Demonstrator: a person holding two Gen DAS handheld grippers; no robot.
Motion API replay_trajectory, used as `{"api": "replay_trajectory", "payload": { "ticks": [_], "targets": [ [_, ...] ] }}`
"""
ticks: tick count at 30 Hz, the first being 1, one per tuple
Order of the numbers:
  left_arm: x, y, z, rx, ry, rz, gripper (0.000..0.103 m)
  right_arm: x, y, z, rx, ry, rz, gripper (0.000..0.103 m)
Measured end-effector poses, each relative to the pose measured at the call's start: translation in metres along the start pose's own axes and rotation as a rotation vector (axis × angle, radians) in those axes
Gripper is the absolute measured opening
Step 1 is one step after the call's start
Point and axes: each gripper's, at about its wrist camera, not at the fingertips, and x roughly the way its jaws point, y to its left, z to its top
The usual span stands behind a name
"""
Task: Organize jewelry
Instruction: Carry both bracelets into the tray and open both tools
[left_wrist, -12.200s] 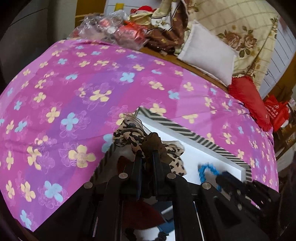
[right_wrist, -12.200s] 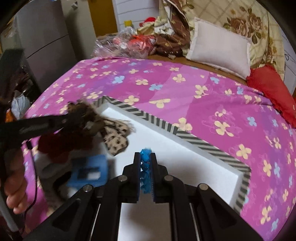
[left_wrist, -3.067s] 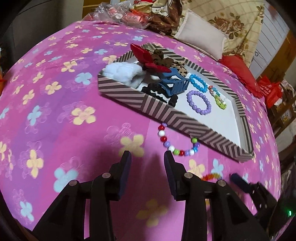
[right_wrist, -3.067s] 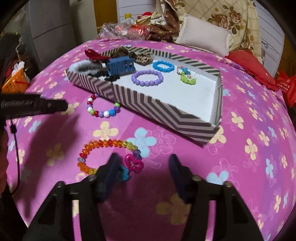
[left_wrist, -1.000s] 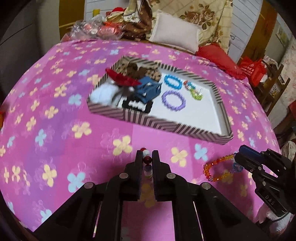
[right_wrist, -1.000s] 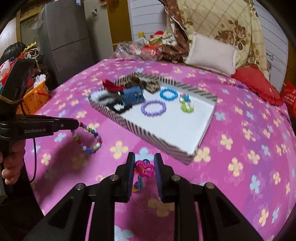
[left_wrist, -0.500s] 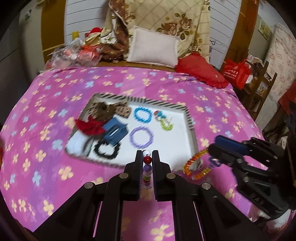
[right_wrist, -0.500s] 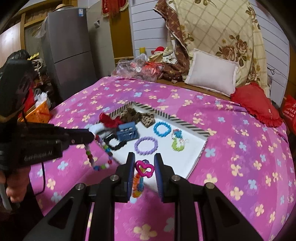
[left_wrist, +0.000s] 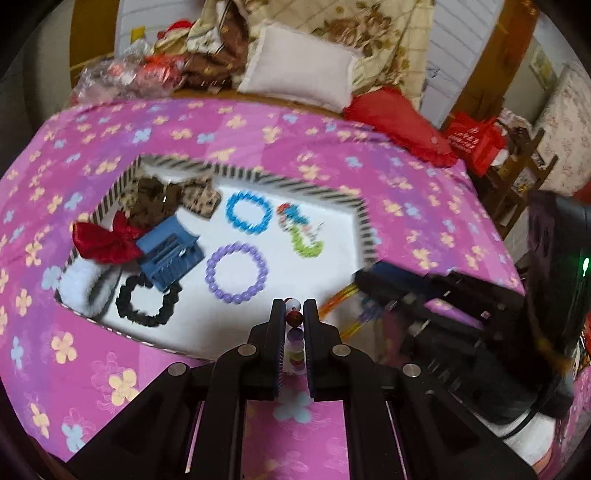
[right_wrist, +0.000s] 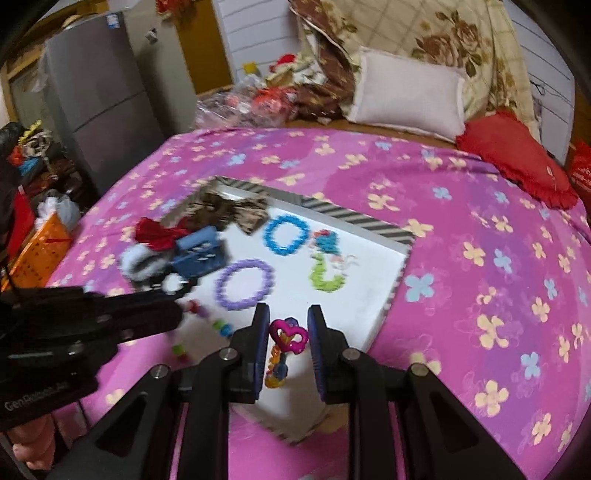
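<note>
Hanging from the left gripper (left_wrist: 294, 314), a multicoloured bead bracelet (left_wrist: 294, 334) is pinched between its nearly closed fingers, a red bead at the tips and the rest dangling over the near edge of the striped tray (left_wrist: 364, 221). Ahead and to the left of those tips lie a black scrunchie (left_wrist: 147, 304), a blue hair claw (left_wrist: 170, 253) and a red bow (left_wrist: 101, 243); straight ahead sits a purple bracelet (left_wrist: 236, 273), with a blue bracelet (left_wrist: 248, 218) beyond it and a green one (left_wrist: 306, 245) ahead to the right. Further right, the right gripper (right_wrist: 286, 334) grips a pink heart charm (right_wrist: 288, 336) between its narrowly parted fingers, an orange bead bracelet (right_wrist: 275, 369) hanging below, over the tray's near corner on the pink flowered bedspread (right_wrist: 480, 258).
</note>
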Motion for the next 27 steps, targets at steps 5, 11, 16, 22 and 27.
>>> {"api": "replay_trajectory", "payload": {
  "ticks": [5, 11, 16, 22, 27],
  "targets": [
    [0.034, 0.026, -0.007, -0.041, 0.059, 0.075, 0.008, 0.033, -0.016, 0.007, -0.024, 0.057, -0.063, 0.021],
    [0.047, 0.039, -0.008, -0.062, 0.079, 0.095, 0.008, 0.059, -0.025, 0.010, -0.032, 0.089, -0.114, 0.022],
    [0.057, 0.034, -0.010, -0.063, 0.092, 0.094, 0.008, 0.063, -0.026, 0.011, -0.022, 0.066, -0.114, 0.022],
    [0.065, 0.028, -0.012, -0.056, 0.091, 0.113, 0.008, 0.065, -0.028, 0.013, 0.016, 0.047, -0.127, 0.023],
    [0.064, 0.028, -0.013, -0.041, 0.071, 0.156, 0.008, 0.050, -0.034, 0.009, 0.073, 0.010, -0.106, 0.042]
  ]
}}
